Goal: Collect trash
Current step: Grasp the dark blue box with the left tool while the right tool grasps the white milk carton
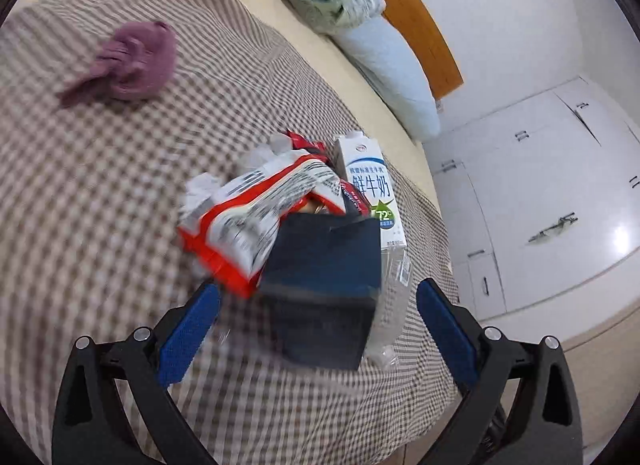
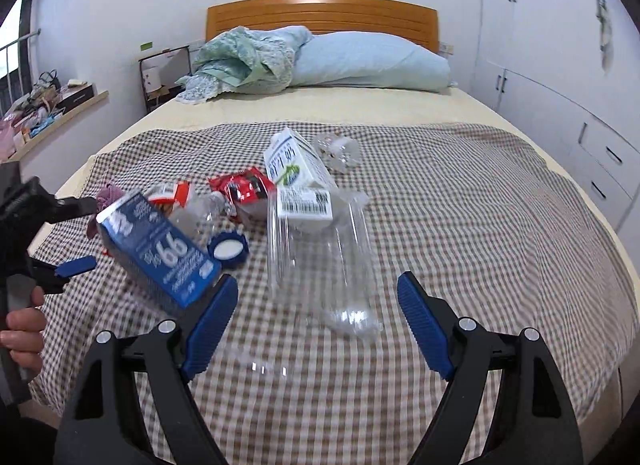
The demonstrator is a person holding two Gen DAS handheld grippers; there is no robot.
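Observation:
Trash lies on a checked blanket (image 2: 460,201) on the bed. A dark blue carton (image 1: 324,281) (image 2: 160,253) lies just ahead of my open left gripper (image 1: 318,305), between its blue pads. Beside it are a red and white snack bag (image 1: 252,209), a white milk carton (image 1: 370,181) (image 2: 296,163), and a clear plastic bottle (image 1: 390,305). My right gripper (image 2: 318,297) is open, with the clear bottle (image 2: 320,257) lying between and ahead of its pads. A red wrapper (image 2: 244,189) and a blue lid (image 2: 228,249) lie near the cartons. The left gripper also shows in the right wrist view (image 2: 76,235).
A purple cloth (image 1: 132,61) lies further off on the blanket. A light blue pillow (image 2: 372,61) and crumpled green bedding (image 2: 244,57) sit by the wooden headboard (image 2: 320,13). White cupboards (image 2: 560,105) line the right wall. A cluttered shelf (image 2: 48,105) runs along the left.

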